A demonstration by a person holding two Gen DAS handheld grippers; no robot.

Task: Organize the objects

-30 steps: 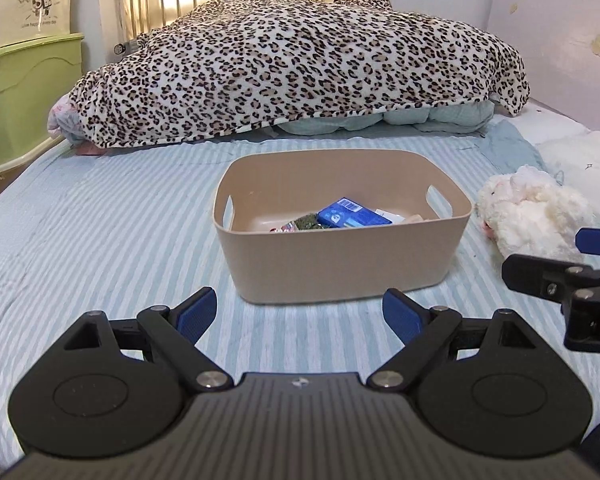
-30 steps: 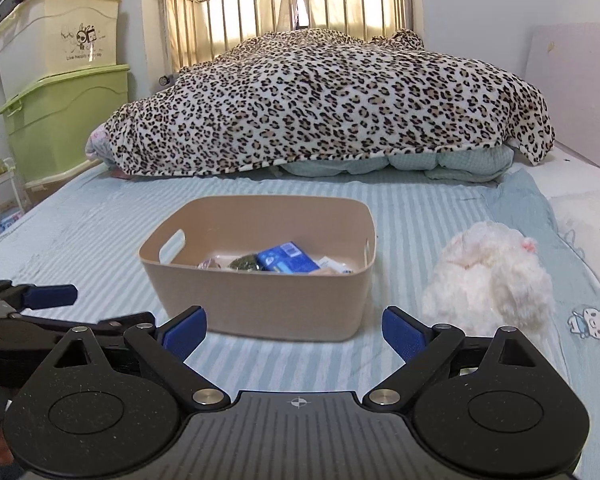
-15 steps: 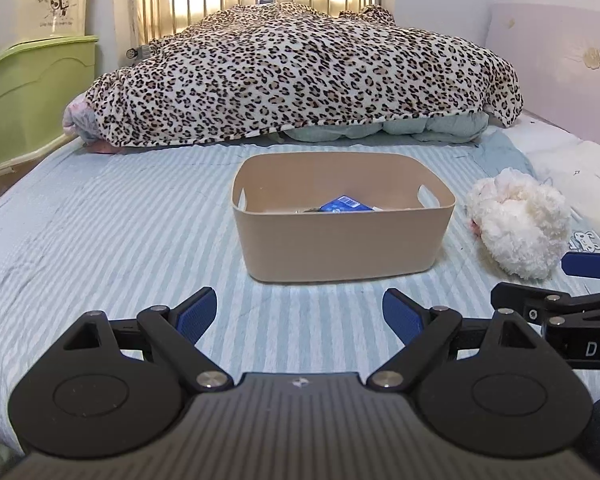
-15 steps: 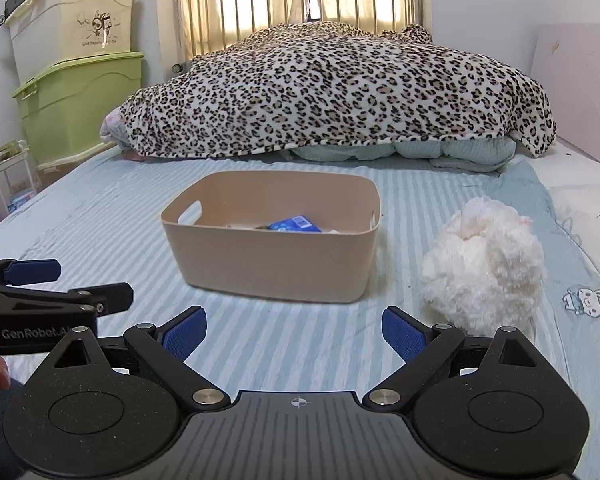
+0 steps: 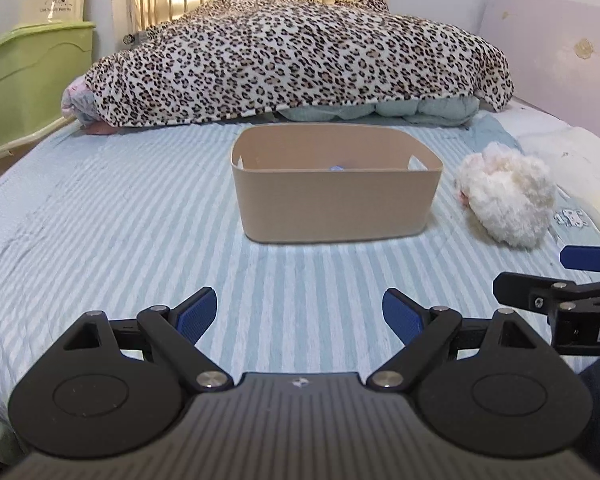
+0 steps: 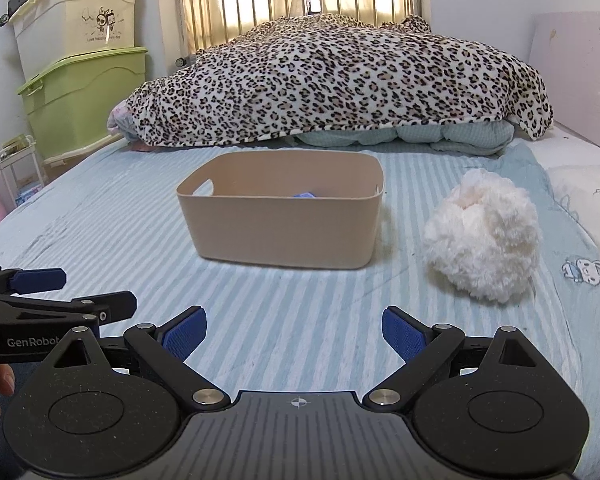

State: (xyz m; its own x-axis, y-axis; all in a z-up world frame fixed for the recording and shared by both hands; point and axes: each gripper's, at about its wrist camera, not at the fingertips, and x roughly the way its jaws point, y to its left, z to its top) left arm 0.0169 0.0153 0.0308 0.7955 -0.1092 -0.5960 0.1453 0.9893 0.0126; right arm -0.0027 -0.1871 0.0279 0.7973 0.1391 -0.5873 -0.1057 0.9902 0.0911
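Observation:
A beige plastic bin (image 5: 332, 200) stands on the striped bed in the left wrist view, and it shows in the right wrist view (image 6: 284, 224) too. Only a blue corner of its contents (image 6: 305, 195) shows over the rim. A white fluffy plush toy (image 5: 506, 200) lies to the right of the bin, also in the right wrist view (image 6: 482, 240). My left gripper (image 5: 300, 316) is open and empty, well short of the bin. My right gripper (image 6: 294, 334) is open and empty, short of the bin and the plush.
A leopard-print blanket (image 6: 340, 80) is heaped behind the bin. Green and cream storage boxes (image 6: 84, 100) stack at the left of the bed. A pale headboard panel (image 5: 560, 60) and white pillows (image 5: 572, 152) lie at the right. Each gripper appears at the edge of the other's view.
Both grippers have drawn back from the bin and lowered, so the bin looks smaller and its contents are mostly hidden behind the rim. Both stay open and empty.

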